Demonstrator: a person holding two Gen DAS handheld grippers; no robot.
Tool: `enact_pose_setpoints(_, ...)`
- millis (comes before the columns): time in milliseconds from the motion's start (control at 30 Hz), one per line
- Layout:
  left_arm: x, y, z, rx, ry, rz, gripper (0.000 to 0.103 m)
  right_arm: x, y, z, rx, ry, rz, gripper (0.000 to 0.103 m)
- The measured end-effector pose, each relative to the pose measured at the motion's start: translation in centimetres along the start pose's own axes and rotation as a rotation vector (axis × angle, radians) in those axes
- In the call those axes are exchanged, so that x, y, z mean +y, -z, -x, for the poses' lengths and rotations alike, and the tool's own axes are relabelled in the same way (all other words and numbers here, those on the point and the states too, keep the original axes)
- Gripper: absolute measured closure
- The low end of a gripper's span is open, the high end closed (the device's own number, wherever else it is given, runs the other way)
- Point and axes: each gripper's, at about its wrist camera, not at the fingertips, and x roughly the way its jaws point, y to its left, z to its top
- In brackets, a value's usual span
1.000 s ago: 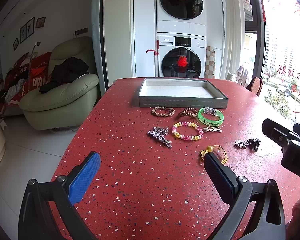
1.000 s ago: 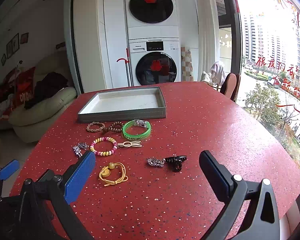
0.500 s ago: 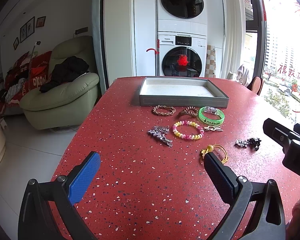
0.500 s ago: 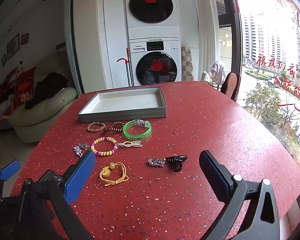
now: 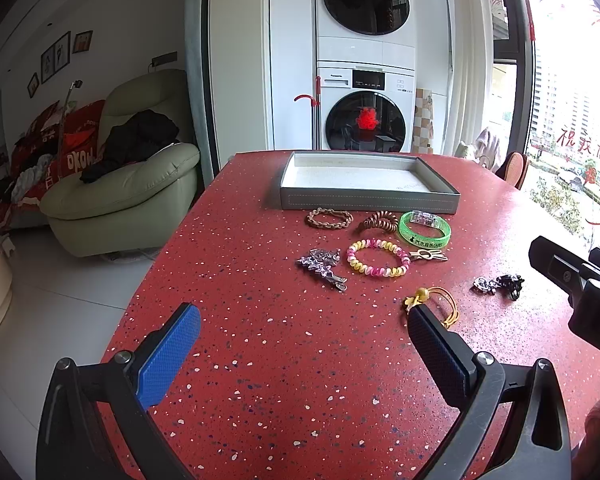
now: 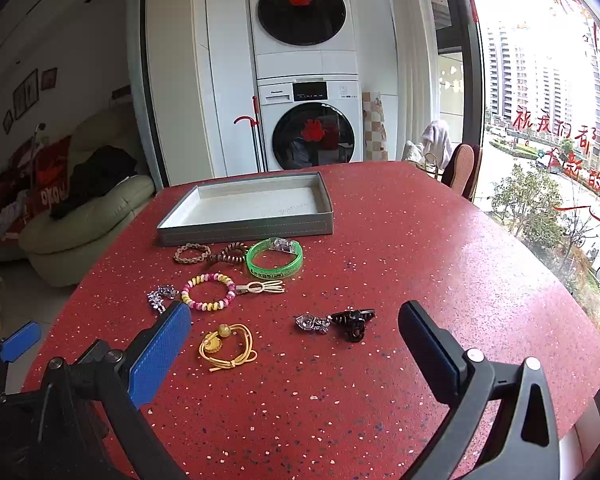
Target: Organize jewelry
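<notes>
1. The left tool [image 5: 304, 328] hangs above the red speckled bench [image 5: 260, 380], released, its blue-padded fingers spread wide with nothing between them.
2. The right tool [image 6: 296, 324] is likewise released and holds nothing; in the left wrist view its black body shows at the right edge.
3. The grey tray [image 6: 256, 204] sits well beyond both tools, toward the far side of the bench, its pale floor bare.
4. Just in front of the tray, away from the tools, lie a braided bracelet [image 6: 192, 253], a brown coil hair tie [image 6: 229, 254] and a green bangle [image 6: 275, 258] in a row.
5. Nearer the tools lie a pink-and-yellow beaded bracelet [image 6: 209, 291], a cream hair clip [image 6: 262, 289] touching its right side, and a silver clip [image 5: 322, 263] to its left.
6. A yellow cord hair tie [image 6: 228, 346] lies just ahead of the right tool's left finger; the left tool's right finger partly covers it in the left wrist view.
7. A silver charm [image 6: 312, 323] and a black claw clip [image 6: 353, 320] lie touching each other, between the right tool's fingertips in its view.
</notes>
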Motion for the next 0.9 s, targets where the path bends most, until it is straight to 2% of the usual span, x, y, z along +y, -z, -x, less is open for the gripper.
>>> enact_pose_setpoints(900,0.02,-0.01,0.03,0.002,0.001,0.000,0.000,0.08,0.20,0.07,0.002,-0.002,-0.002,0.000)
